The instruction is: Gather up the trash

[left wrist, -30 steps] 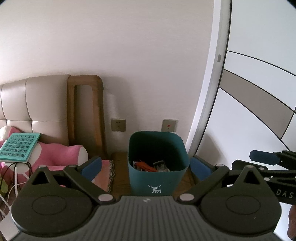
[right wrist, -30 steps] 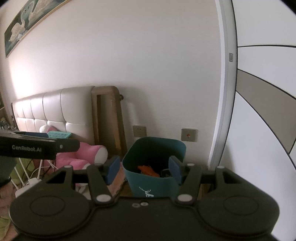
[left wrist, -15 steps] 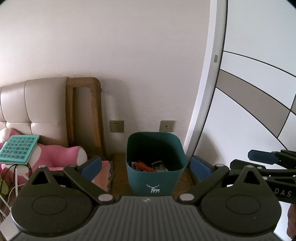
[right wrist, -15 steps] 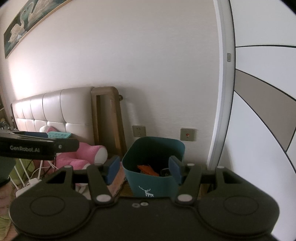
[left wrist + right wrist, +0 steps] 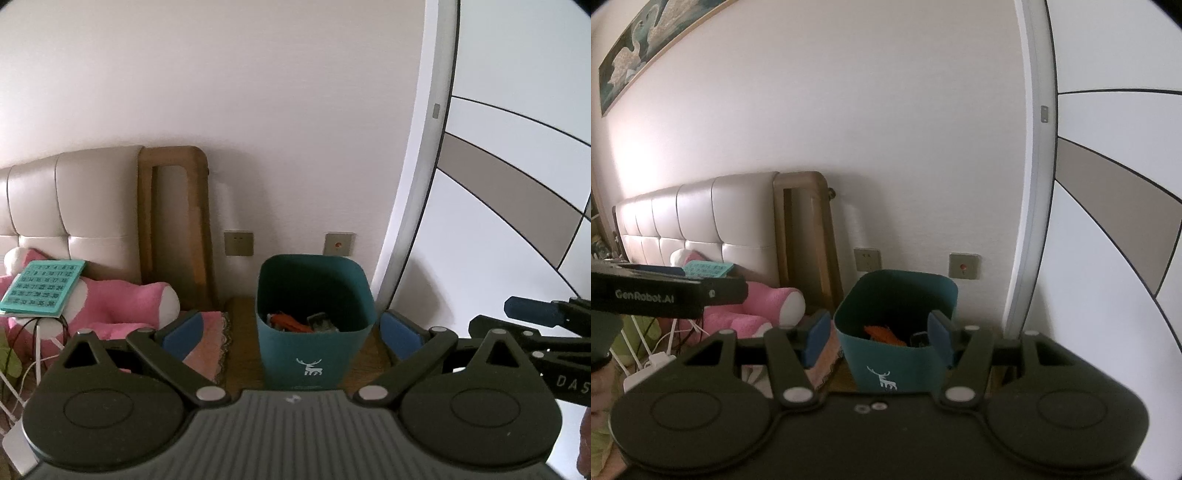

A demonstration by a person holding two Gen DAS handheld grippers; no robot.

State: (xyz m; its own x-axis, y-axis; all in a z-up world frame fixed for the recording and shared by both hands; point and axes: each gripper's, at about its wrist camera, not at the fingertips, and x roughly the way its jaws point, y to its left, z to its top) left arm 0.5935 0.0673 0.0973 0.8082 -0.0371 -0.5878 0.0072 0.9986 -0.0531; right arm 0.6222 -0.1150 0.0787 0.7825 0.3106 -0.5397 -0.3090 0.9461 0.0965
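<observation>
A teal trash bin [image 5: 314, 354] with a white deer mark stands on a wooden surface against the wall. Inside it lie an orange scrap [image 5: 290, 322] and a grey piece [image 5: 322, 320]. My left gripper [image 5: 291, 334] is open in front of the bin, which shows in the gap beyond its blue pads [image 5: 183, 332]. In the right wrist view the same bin [image 5: 886, 365] holds the orange scrap [image 5: 882, 333]. My right gripper [image 5: 878, 335] is open and empty just short of the bin. Each gripper shows at the edge of the other's view, the right gripper [image 5: 535, 314] and the left gripper [image 5: 665, 291].
A pink plush toy [image 5: 122, 306] with a teal number card [image 5: 40, 288] lies by the padded headboard [image 5: 74, 206] on the left. A wooden frame [image 5: 173, 221] leans on the wall. A white sliding door [image 5: 498, 240] stands right of the bin. Cables [image 5: 661, 347] lie at lower left.
</observation>
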